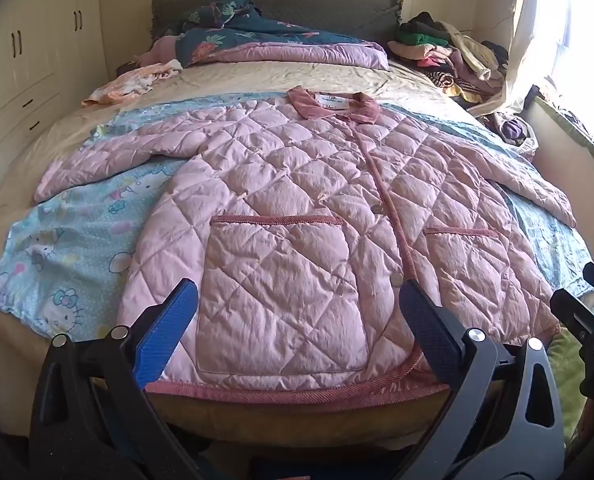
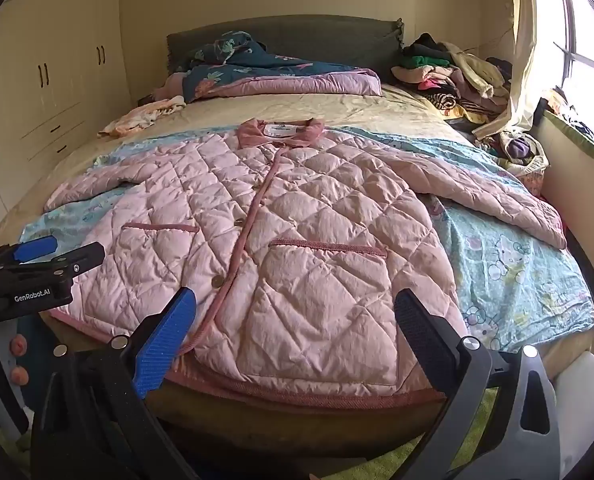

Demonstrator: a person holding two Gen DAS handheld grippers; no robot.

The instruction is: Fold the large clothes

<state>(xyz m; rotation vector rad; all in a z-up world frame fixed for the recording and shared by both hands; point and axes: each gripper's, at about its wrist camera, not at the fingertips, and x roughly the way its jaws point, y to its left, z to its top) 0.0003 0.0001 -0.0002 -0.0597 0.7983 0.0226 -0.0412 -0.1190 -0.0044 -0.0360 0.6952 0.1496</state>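
Bed [image 1: 13, 184] with jacket [image 1: 297, 208] spread flat, unfolded, sleeves out at 9 and 3 o'clock; left gripper [image 1: 297, 334] and right gripper [image 2: 295, 334] gaping, empty; all folds left.

**Near edge open, far right crowded**

Your left gripper [image 1: 297, 328] and right gripper [image 2: 297, 332] hang spread wide above the pink quilted jacket [image 1: 297, 200], nothing between their jaws or ahead at 12 o'clock. At 10 o'clock the blue cartoon sheet [image 1: 57, 240] lies flat, with free passage over it. At 2 o'clock the heap of clothes [image 1: 449, 52] and the curtain [image 1: 525, 40] crowd the far corner. The folded duvet [image 1: 277, 48] blocks 12 o'clock by the headboard. A small peach garment [image 1: 129, 82] lies at 11.
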